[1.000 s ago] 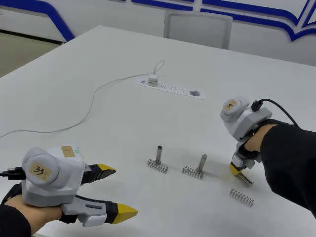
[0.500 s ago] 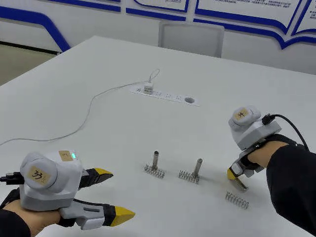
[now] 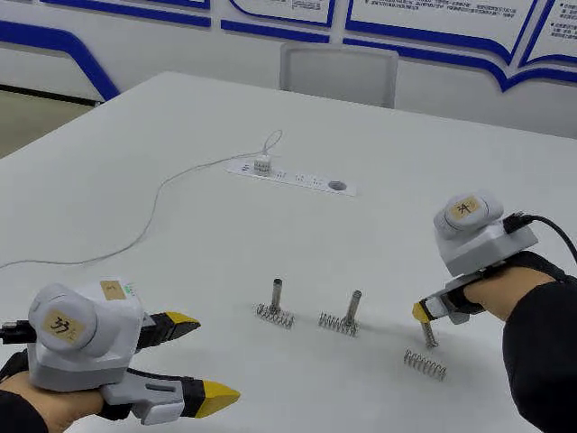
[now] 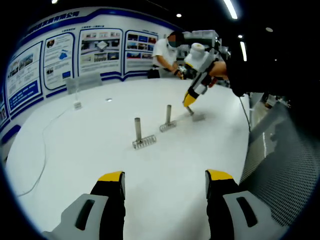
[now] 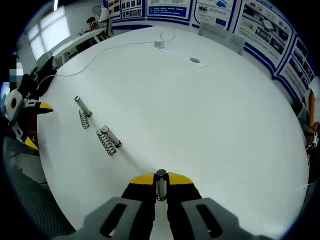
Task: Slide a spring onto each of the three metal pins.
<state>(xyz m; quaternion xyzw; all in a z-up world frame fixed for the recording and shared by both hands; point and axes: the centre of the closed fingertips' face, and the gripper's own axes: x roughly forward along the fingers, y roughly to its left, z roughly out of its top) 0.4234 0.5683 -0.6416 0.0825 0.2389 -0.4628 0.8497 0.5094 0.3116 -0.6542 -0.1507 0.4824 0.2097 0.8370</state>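
head view: left hand-held gripper (image 3: 200,357) jaws wide, holding nothing, toward the table (image 3: 180,162) near edge. right hand-held gripper (image 3: 422,314) clamps third pin (image 3: 429,335), beside loose spring (image 3: 425,364). left pin (image 3: 277,294) and middle pin (image 3: 354,306) stand upright between the grippers, base springs (image 3: 274,316) lying flat at their feet.
left gripper view: both upright pins ahead, right hand-held gripper (image 4: 192,97) beyond them.
right gripper view: jaws closed on third pin (image 5: 160,183).
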